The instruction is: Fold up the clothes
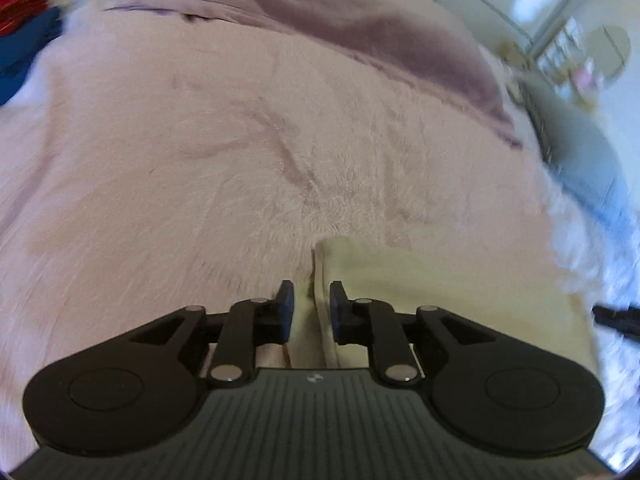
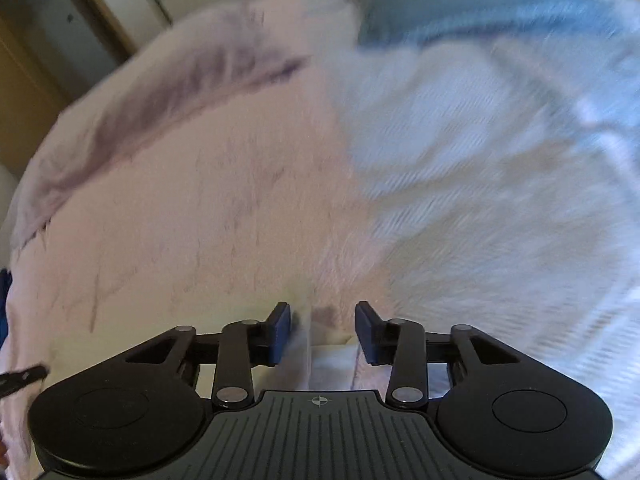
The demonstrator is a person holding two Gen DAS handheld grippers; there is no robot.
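Observation:
A pale cream garment (image 1: 420, 292) lies flat on a fluffy pink blanket (image 1: 240, 140), its left edge running up between the fingers of my left gripper (image 1: 312, 300). The jaws stand a little apart, and the pads are not pressing on the cloth. In the right wrist view my right gripper (image 2: 323, 320) is open wider over a pale cloth edge (image 2: 332, 364) on the pink blanket (image 2: 200, 208), with nothing gripped. Each view shows the other gripper's dark tip at its edge, the right gripper's tip (image 1: 616, 318) and the left gripper's tip (image 2: 22, 378). Both views are motion-blurred.
A darker mauve fold (image 1: 360, 28) crosses the blanket's far side. Red and blue clothes (image 1: 24, 28) are piled at the far left. White and blue bedding (image 2: 480, 152) lies to the right of the blanket. Beyond the bed are a wooden door (image 2: 24, 80) and shelves (image 1: 580, 52).

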